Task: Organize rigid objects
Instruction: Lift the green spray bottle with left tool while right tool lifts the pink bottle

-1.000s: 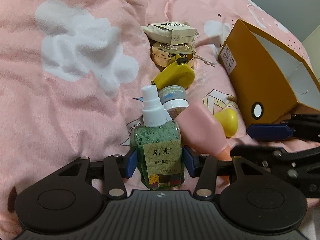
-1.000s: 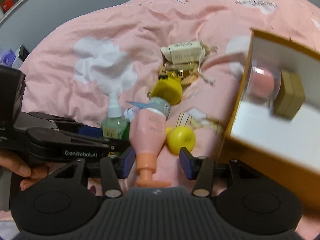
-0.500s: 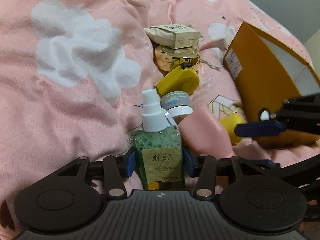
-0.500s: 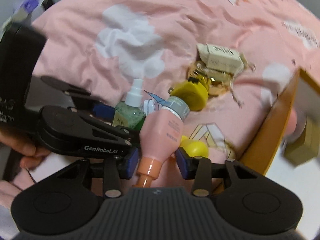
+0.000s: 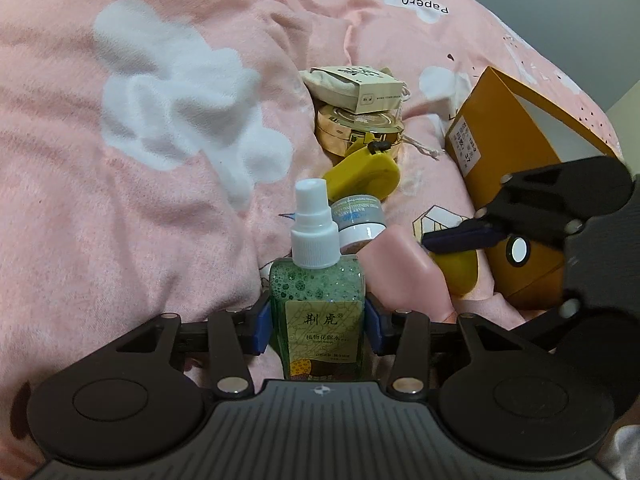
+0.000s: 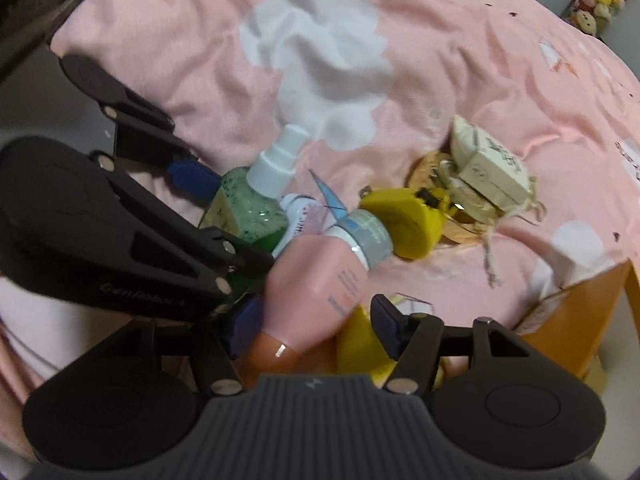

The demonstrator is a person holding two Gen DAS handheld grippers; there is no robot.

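Left gripper (image 5: 318, 326) fingers clamp a foamy green spray bottle (image 5: 318, 300); right gripper (image 6: 310, 330) fingers loosely straddle a smooth pink bottle (image 6: 316, 284); orange box (image 5: 504, 160) at two o'clock.

Readable stuff: the green spray bottle (image 5: 318, 308) has a tan label with big Chinese characters "荆虎" and a smaller line under it, "植物花露水". Way behind the bottle, the pink blanket (image 5: 120, 240) has "PaperCrane" printed upside down. The left gripper's (image 6: 224, 280) black arm says something like "GenRobot", pretty blurry. Other labels are too small.
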